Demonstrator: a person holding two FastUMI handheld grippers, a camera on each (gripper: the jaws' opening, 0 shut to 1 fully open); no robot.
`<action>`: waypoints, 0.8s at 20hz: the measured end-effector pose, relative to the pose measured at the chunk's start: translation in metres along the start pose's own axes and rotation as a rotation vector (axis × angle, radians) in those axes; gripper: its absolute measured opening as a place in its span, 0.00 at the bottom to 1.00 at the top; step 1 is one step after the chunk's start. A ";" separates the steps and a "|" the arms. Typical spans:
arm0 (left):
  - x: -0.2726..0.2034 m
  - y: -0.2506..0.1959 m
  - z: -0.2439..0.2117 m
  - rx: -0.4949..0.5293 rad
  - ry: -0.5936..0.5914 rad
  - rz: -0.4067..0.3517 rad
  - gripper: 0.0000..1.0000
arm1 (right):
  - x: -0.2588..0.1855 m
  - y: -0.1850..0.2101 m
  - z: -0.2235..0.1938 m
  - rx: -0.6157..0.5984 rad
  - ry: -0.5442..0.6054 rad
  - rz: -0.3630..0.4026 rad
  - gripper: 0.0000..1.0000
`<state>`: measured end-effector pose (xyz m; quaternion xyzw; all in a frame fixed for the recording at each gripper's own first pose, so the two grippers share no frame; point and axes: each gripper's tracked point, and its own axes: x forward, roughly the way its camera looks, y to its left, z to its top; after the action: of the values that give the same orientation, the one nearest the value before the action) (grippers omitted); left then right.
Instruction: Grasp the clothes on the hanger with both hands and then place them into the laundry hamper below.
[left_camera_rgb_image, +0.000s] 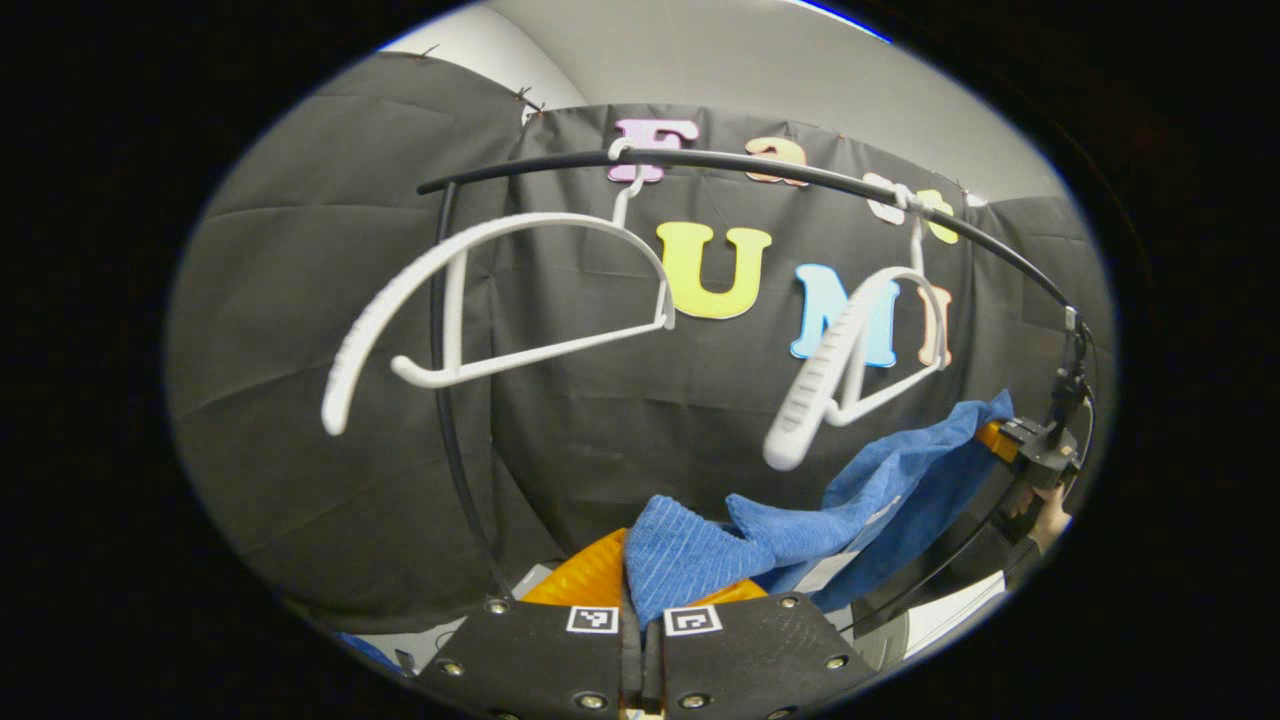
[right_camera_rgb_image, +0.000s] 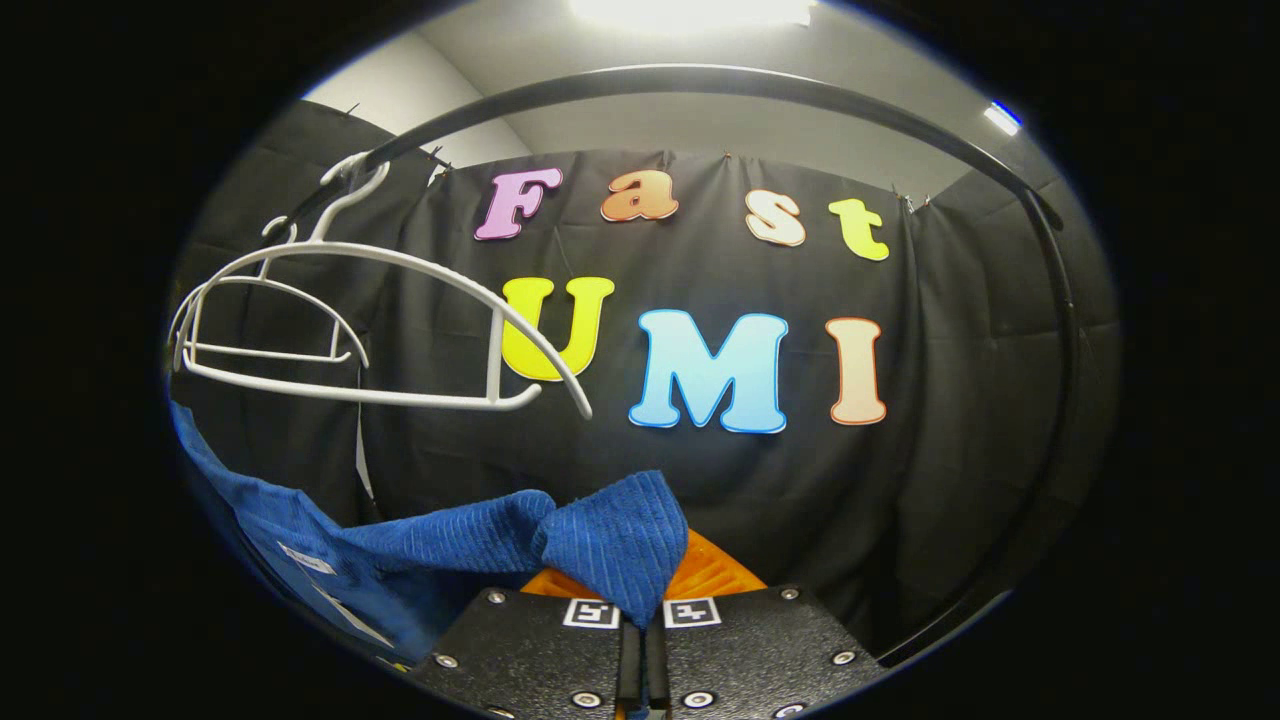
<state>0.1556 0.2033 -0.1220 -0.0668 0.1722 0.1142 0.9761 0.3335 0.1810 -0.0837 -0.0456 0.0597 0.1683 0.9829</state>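
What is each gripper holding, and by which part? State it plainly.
Both hold the blue garment. The left gripper pinches one bunched edge, the right gripper another, and the cloth hangs slack between them, off the white hangers.

We're in a staged recording booth here, no real home. Black cloth (right_camera_rgb_image: 960, 420) drapes the whole back of the frame, pinned along its top edge under a plain pale wall (right_camera_rgb_image: 700, 115), with a ceiling light (right_camera_rgb_image: 690, 10) glaring at top centre. A curved black rail (left_camera_rgb_image: 760, 168) arcs across the upper frame, and 2 bare white hangers (left_camera_rgb_image: 500, 300) dangle from it.
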 end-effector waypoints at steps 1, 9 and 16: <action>-0.014 -0.005 -0.002 -0.014 -0.005 0.012 0.02 | -0.010 -0.002 -0.001 0.006 0.016 0.009 0.03; -0.100 -0.067 -0.003 0.048 -0.046 0.075 0.02 | -0.092 0.001 0.003 0.108 0.060 0.147 0.03; -0.134 -0.127 -0.016 0.095 -0.058 -0.029 0.02 | -0.145 0.002 -0.009 0.144 0.115 0.160 0.03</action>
<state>0.0589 0.0507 -0.0784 -0.0197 0.1481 0.0937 0.9843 0.1962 0.1344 -0.0730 0.0206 0.1317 0.2385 0.9620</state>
